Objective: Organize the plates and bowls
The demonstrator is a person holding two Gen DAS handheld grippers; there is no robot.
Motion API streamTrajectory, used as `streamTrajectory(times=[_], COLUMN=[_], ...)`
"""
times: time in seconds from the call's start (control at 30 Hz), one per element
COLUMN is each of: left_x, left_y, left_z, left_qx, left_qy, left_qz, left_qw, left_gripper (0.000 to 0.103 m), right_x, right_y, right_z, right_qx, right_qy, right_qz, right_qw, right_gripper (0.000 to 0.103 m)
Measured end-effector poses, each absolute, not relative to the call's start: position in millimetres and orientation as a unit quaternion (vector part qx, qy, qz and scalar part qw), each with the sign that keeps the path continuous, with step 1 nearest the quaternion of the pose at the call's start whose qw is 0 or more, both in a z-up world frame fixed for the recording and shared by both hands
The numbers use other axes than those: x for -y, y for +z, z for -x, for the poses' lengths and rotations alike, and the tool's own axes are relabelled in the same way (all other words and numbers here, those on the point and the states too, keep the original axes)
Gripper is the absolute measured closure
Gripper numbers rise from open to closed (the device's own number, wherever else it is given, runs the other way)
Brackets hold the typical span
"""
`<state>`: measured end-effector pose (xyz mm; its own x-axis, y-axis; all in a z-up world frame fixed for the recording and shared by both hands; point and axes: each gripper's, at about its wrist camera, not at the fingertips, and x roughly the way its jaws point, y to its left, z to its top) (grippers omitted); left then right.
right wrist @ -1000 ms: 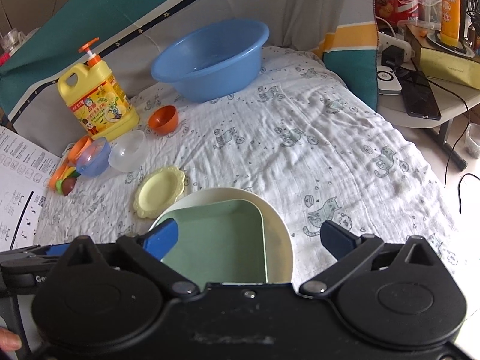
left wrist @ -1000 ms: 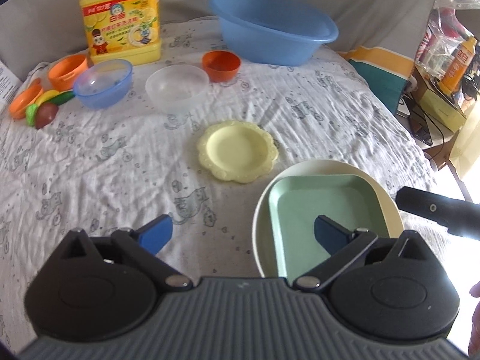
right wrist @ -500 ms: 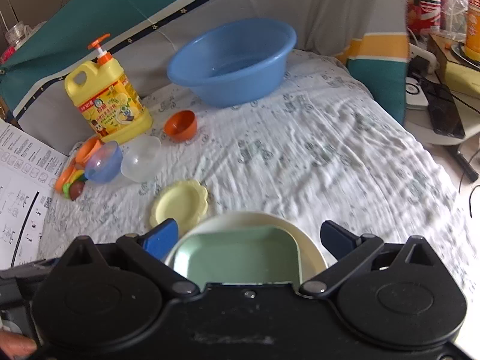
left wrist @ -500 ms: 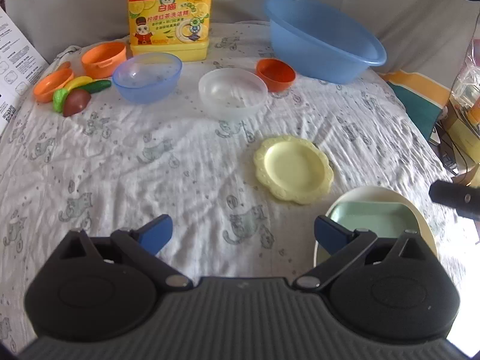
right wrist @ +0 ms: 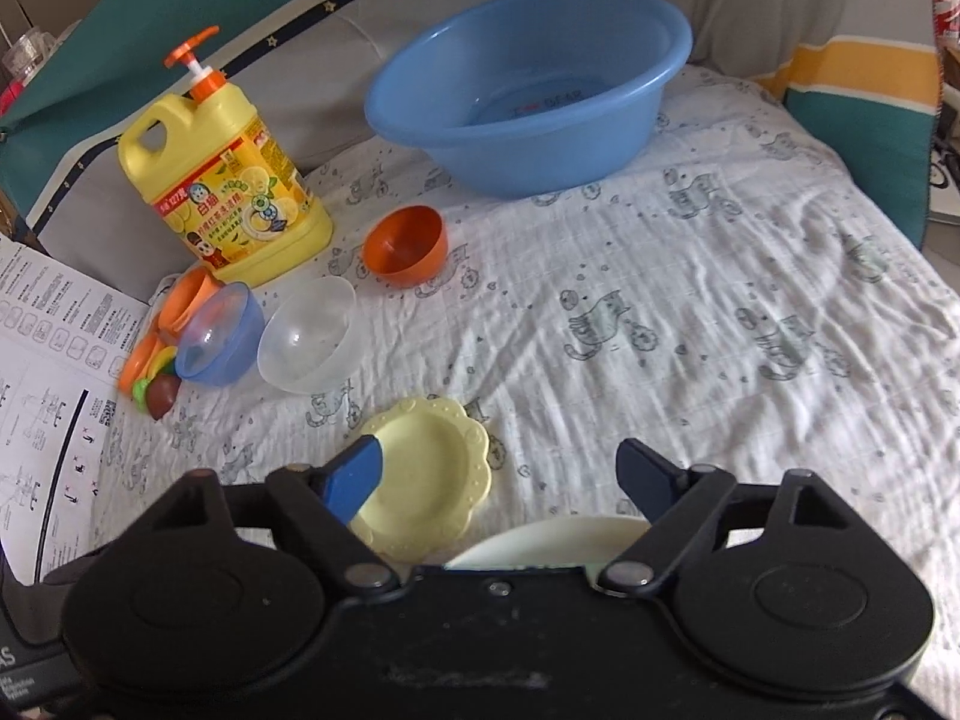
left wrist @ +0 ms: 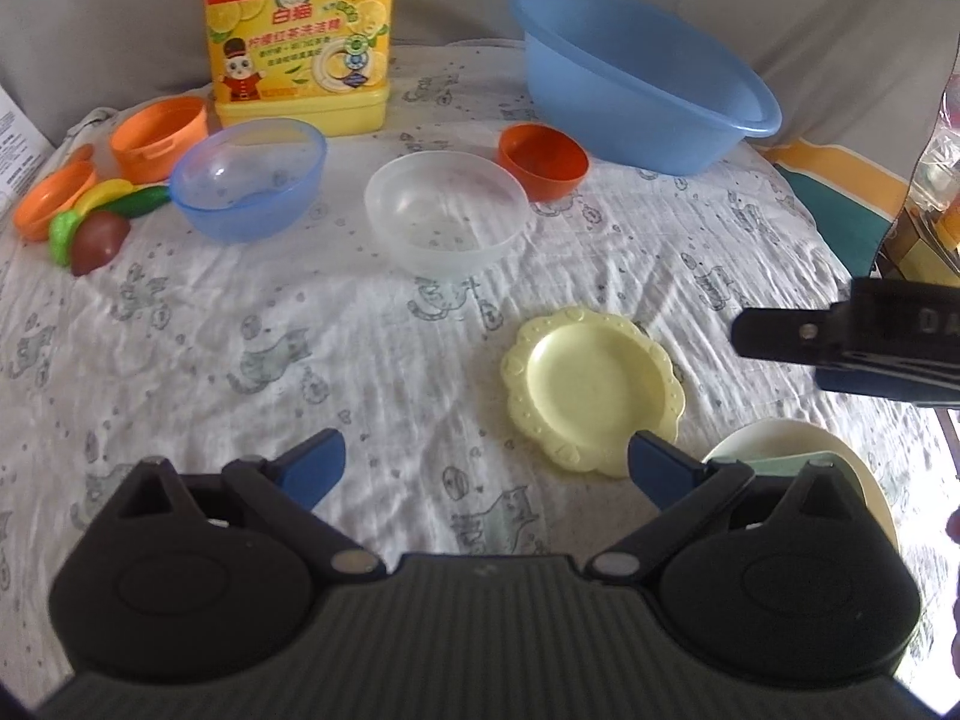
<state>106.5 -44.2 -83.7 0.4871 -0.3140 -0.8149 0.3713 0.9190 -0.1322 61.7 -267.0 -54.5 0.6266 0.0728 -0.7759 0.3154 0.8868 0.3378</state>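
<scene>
A yellow scalloped plate (left wrist: 591, 387) (right wrist: 423, 474) lies on the patterned cloth. Behind it stand a clear bowl (left wrist: 447, 210) (right wrist: 309, 333), a blue bowl (left wrist: 249, 177) (right wrist: 219, 333) and a small orange bowl (left wrist: 543, 159) (right wrist: 407, 246). A cream round plate (left wrist: 792, 441) (right wrist: 552, 540) holding a green square plate (left wrist: 786, 461) sits near, mostly hidden by the grippers. My left gripper (left wrist: 486, 468) is open and empty over bare cloth, left of the yellow plate. My right gripper (right wrist: 504, 480) is open and empty, its left finger over the yellow plate.
A large blue basin (left wrist: 642, 96) (right wrist: 528, 84) and a yellow detergent jug (left wrist: 297, 30) (right wrist: 225, 192) stand at the back. Orange cups and toy vegetables (left wrist: 90, 210) lie at the left. A printed sheet (right wrist: 48, 396) lies at the left edge.
Both grippers have moved away from the stacked cream and green plates toward the yellow plate and the bowls. The stack has slid to the lower edge of both views.
</scene>
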Motion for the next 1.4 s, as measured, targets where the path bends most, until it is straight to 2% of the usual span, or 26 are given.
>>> streamTrajectory(times=[0.17, 0.23, 0.3, 0.37, 0.43, 0.5, 0.63, 0.73, 0.8, 0.97, 1.4], left_x=[50, 53, 56, 60, 64, 66, 71, 73, 72, 64, 40], left_y=[-91, -94, -96, -99, -101, -104, -108, -109, -110, -111, -100], left_z=[-114, -117, -119, -122, -124, -125, -126, -126, -127, -130, -123], left_qx=[-0.47, -0.471, -0.473, -0.475, -0.477, -0.479, -0.477, -0.47, -0.465, -0.464, -0.474], left_qy=[-0.214, -0.221, -0.228, -0.236, -0.242, -0.249, -0.255, -0.251, -0.239, -0.231, -0.204], left_qz=[-0.023, -0.023, -0.022, -0.023, -0.024, -0.024, -0.028, -0.032, -0.034, -0.022, -0.01], left_qw=[0.856, 0.854, 0.851, 0.848, 0.845, 0.841, 0.841, 0.845, 0.852, 0.855, 0.857], left_gripper=[0.009, 0.013, 0.021, 0.027, 0.031, 0.041, 0.051, 0.062, 0.075, 0.081, 0.081], right_x=[263, 261, 260, 261, 261, 260, 257, 254, 253, 250, 227], right_y=[-72, -77, -82, -88, -93, -98, -100, -102, -102, -102, -85], right_z=[-78, -83, -87, -91, -93, -95, -96, -97, -97, -99, -101], right_qx=[-0.439, -0.445, -0.447, -0.451, -0.455, -0.459, -0.454, -0.454, -0.454, -0.457, -0.454], right_qy=[-0.057, -0.053, -0.051, -0.047, -0.045, -0.042, -0.038, -0.04, -0.041, -0.044, -0.025], right_qz=[-0.235, -0.237, -0.24, -0.249, -0.255, -0.256, -0.249, -0.246, -0.239, -0.237, -0.236], right_qw=[0.865, 0.862, 0.86, 0.856, 0.852, 0.85, 0.854, 0.855, 0.857, 0.856, 0.859], right_gripper=[0.037, 0.038, 0.045, 0.056, 0.064, 0.067, 0.071, 0.075, 0.075, 0.075, 0.075])
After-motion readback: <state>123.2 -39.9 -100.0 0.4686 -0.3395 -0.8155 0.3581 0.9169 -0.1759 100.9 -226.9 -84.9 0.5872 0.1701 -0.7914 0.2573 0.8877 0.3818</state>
